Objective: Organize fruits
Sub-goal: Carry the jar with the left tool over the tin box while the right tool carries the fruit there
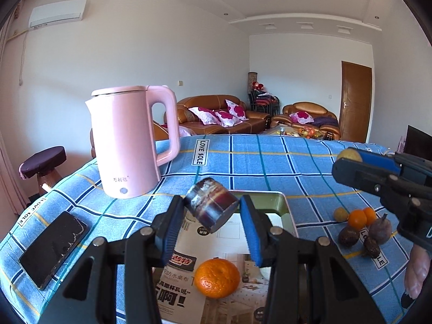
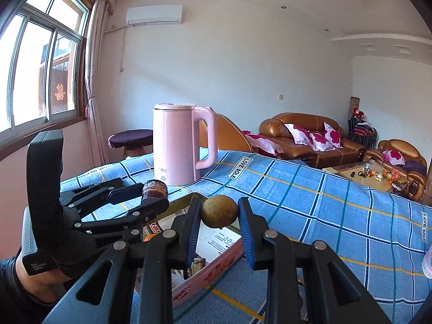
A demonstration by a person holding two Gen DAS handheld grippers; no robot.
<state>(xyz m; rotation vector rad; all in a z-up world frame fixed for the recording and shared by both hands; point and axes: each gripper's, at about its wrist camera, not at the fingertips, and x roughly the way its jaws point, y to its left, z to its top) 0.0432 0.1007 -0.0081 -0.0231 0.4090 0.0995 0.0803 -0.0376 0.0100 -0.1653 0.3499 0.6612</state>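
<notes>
My left gripper (image 1: 212, 208) is shut on a short dark purple cylinder, seemingly a cut piece of sugarcane (image 1: 208, 202), held tilted above a paper-lined tin tray (image 1: 283, 202). One orange (image 1: 217, 278) lies in the tray. My right gripper (image 2: 219, 208) is shut on a round yellow-brown fruit (image 2: 219, 212) over the tray's pink wall (image 2: 216, 267). Each gripper shows in the other's view: the right gripper (image 1: 343, 166) at the far right, the left gripper (image 2: 152, 195) at the left. A small pile of fruit sits on the cloth: oranges (image 1: 357, 218), a small yellow fruit (image 1: 340, 214), dark wrinkled fruits (image 1: 348, 236).
A tall pink kettle (image 1: 127, 140) stands at the table's far left, behind the tray. A black phone (image 1: 54, 248) lies near the left edge of the blue checked cloth (image 1: 270, 162). A purple-topped stool (image 1: 43, 162) is beyond that edge. A person's hand (image 1: 417, 272) shows at lower right.
</notes>
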